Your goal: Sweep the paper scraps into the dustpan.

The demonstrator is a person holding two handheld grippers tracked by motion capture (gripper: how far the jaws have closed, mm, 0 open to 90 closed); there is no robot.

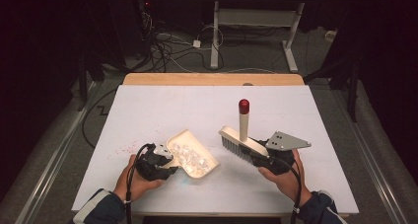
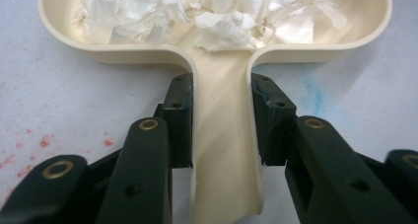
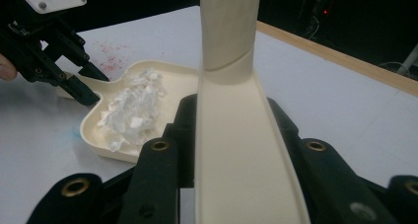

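dustpan: you are keeping the cream dustpan [image 1: 193, 156] flat on the white table [image 1: 148, 110], near edge, left of centre.
contents: crumpled white paper scraps [image 2: 207, 12] are sitting heaped in its tray, none over the rim.
left gripper: your left gripper [image 2: 222, 115] is clamping the dustpan handle, jaws pressing both sides.
brush: you are holding the cream hand brush [image 1: 236, 142] just right of the dustpan, bristles facing it, red-tipped handle [image 1: 243, 118] pointing up.
right gripper: your right gripper [image 3: 229, 135] is gripping the brush body.
risk, spill: tilting the pan while lifting could be tipping the light scraps out.
risk, nudge: swinging the brush in could be knocking the rim.
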